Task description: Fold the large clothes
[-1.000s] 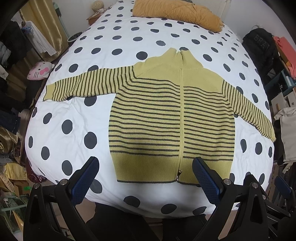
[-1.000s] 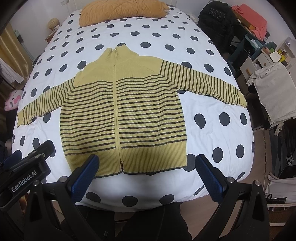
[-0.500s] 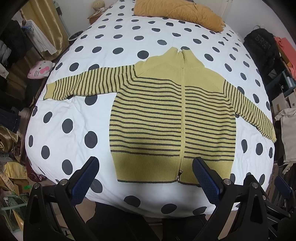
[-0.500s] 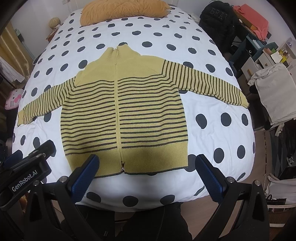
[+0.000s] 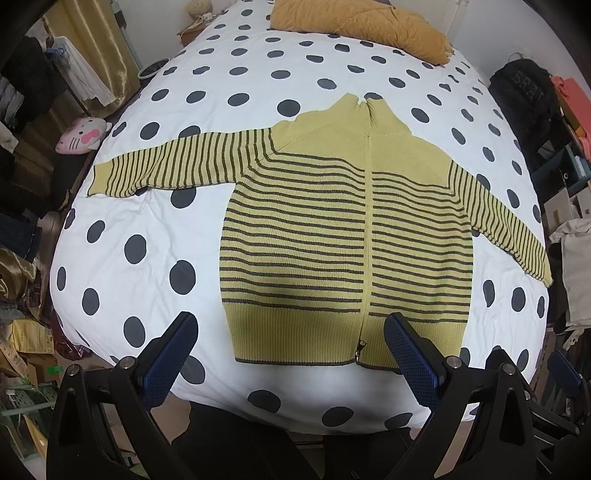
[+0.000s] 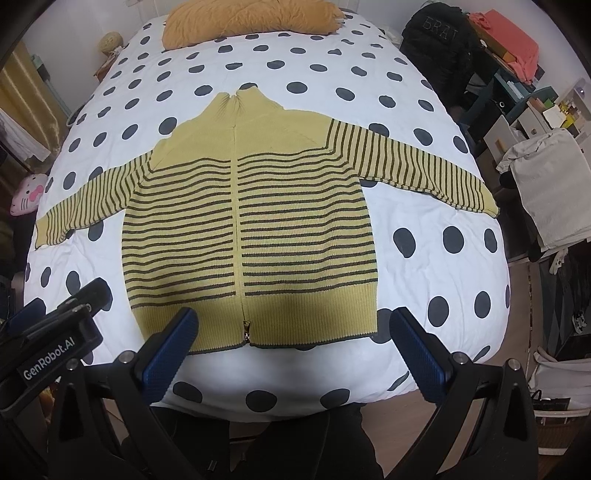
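A yellow zip-up sweater with dark stripes (image 5: pixel 332 236) lies flat, front up, on a white bed with dark dots (image 5: pixel 147 229). Both sleeves are spread out to the sides and the zipper is closed. It also shows in the right wrist view (image 6: pixel 258 221). My left gripper (image 5: pixel 291 336) is open and empty, held above the sweater's hem near the bed's front edge. My right gripper (image 6: pixel 291 332) is open and empty, also above the hem. The left gripper's body shows at the lower left of the right wrist view (image 6: pixel 55 332).
An orange pillow (image 5: pixel 362 26) lies at the head of the bed. A pink cat plush (image 5: pixel 83 134) sits off the bed's left side. A black backpack (image 6: pixel 439 40), boxes and a pale cloth pile (image 6: pixel 550 184) crowd the right side.
Both grippers have edged slightly forward toward the sweater's hem. The sweater has not moved and both grippers stay open.
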`<state>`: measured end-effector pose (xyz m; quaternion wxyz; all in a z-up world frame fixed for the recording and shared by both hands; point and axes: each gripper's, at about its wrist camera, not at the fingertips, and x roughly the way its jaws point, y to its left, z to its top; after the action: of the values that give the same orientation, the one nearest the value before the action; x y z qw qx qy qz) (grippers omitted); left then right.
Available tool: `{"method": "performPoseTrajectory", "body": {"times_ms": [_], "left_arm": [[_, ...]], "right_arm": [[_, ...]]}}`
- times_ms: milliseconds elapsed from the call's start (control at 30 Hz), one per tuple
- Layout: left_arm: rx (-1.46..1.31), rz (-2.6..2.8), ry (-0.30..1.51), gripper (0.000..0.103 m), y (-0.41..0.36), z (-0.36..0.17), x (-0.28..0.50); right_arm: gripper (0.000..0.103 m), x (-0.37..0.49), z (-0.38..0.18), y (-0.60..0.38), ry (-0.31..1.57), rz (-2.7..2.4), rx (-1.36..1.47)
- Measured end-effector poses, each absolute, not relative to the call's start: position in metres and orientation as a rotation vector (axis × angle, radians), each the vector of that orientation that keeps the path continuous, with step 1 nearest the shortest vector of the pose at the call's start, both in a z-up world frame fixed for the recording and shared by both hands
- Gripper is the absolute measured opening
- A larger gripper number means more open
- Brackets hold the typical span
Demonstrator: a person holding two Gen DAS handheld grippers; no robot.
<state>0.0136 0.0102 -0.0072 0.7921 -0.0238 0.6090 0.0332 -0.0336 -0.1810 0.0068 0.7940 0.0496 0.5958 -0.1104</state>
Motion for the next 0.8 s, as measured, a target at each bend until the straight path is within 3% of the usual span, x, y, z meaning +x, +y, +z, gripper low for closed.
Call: {"method": "performPoseTrajectory", "body": {"times_ms": [600, 800], "left_arm": [[-0.079, 0.082, 1.343, 0.101, 0.02, -0.018, 0.025], [-0.207, 0.204, 1.376, 0.101, 0.092, -0.052, 0.056]], "right_arm": [[0.103, -0.026, 0.0, -0.17, 1.306, -0.221, 0.079], [0.103, -0.005, -0.015, -0.162, 1.334, -0.194, 0.091]]}}
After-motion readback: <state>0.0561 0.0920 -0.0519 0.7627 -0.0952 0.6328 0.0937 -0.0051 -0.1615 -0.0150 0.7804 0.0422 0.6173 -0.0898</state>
